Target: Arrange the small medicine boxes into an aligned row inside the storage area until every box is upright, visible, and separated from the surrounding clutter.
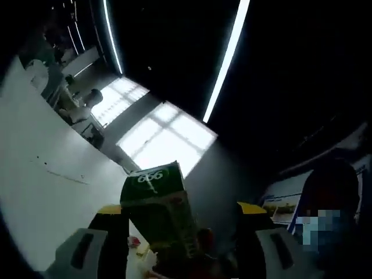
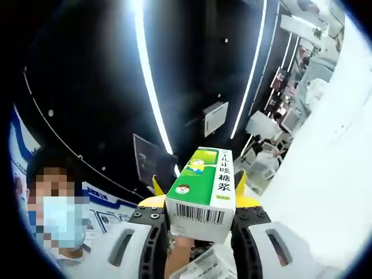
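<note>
Each claw is clamped on a green medicine box: left claw (image 1: 183,224) on dim box (image 1: 160,215), right claw (image 2: 199,200) on barcoded box (image 2: 203,195).

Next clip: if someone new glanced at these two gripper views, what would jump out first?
In the right gripper view, a green-and-white medicine box with a barcode end sits clamped between the right gripper jaws, raised toward a dark ceiling crossed by bright light strips. In the left gripper view, the left gripper holds a darker green box before a bright window.

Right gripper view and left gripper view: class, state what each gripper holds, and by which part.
The right gripper clamps the green-and-white medicine box across its barcode end. The left gripper grips the dark green box by its lower sides.
</note>
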